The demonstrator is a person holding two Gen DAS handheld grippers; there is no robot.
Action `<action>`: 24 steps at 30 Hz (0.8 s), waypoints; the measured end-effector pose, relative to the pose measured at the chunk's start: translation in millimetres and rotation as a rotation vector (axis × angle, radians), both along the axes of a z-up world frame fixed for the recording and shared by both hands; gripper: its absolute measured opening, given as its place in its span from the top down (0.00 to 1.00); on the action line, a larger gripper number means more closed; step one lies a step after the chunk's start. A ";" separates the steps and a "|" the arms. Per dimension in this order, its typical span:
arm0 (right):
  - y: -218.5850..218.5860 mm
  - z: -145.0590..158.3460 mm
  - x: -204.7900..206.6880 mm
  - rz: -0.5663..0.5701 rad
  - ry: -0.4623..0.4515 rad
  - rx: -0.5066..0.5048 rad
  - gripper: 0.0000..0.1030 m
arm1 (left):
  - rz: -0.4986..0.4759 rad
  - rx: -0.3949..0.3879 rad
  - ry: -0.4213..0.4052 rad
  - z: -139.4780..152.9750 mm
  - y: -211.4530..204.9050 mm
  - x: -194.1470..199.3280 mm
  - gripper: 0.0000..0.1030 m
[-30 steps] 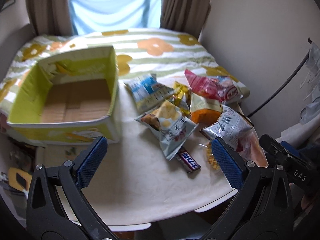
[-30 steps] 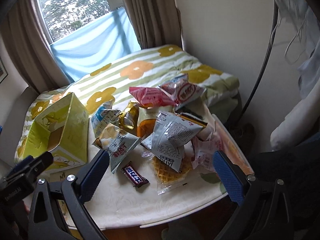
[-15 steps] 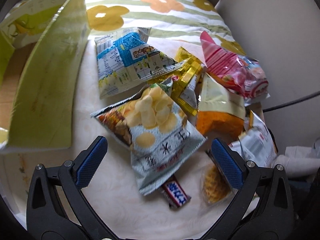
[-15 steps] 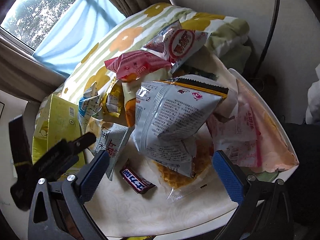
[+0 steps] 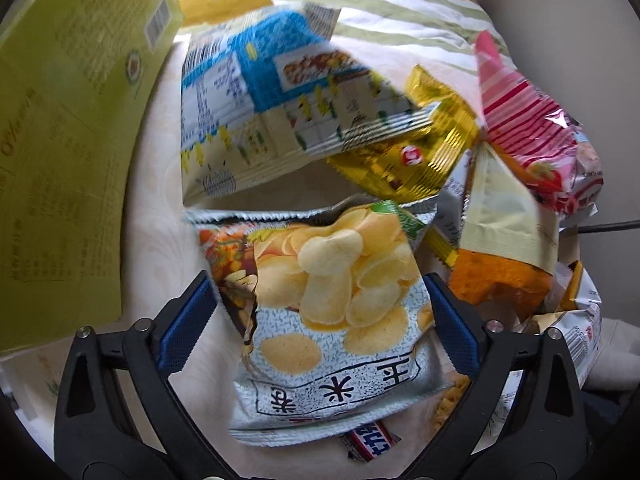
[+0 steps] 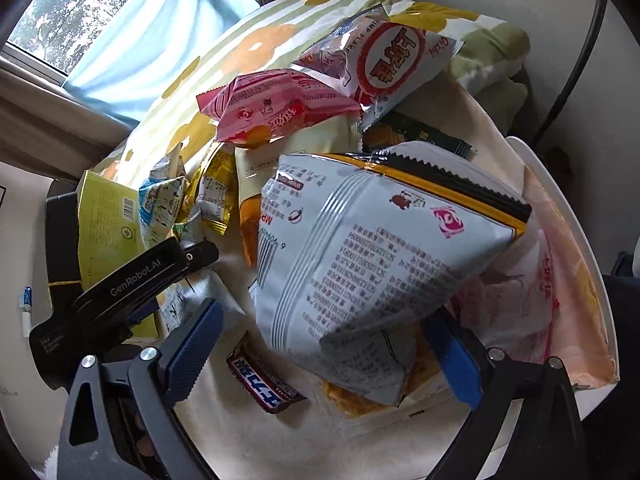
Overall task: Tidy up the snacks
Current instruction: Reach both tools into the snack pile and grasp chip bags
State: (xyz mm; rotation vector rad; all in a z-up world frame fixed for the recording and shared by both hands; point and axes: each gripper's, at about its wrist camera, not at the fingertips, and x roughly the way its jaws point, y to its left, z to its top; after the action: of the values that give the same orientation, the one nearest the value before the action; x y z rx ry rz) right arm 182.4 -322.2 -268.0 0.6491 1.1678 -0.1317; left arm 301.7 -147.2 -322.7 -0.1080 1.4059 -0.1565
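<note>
Now chip bag [image 5: 340, 320]: on worktop [image 5: 168, 216], between left gripper [image 5: 320, 320] jaws, closing, not pressing.
Grey bag [image 6: 360, 248]: right gripper [image 6: 324, 356] jaws closing, untouched.
Box [image 5: 68, 120]: 10 o'clock.
Change: both dropped closer; grasps imminent.

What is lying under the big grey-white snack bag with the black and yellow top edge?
Under the grey-white snack bag a yellow waffle-patterned snack in a clear wrapper sticks out at the lower edge. Most of it is covered, so its full shape cannot be seen.
</note>
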 end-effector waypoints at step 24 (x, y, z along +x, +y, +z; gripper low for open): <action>-5.0 0.5 7.6 0.035 -0.020 0.011 0.36 | -0.090 -0.009 -0.130 43.8 -4.3 -19.8 0.36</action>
State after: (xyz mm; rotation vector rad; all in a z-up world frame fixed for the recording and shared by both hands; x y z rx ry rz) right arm 189.9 -327.2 -267.5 0.6384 1.1610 -0.0887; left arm 282.0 -151.5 -278.9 -0.0412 1.2806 -0.2405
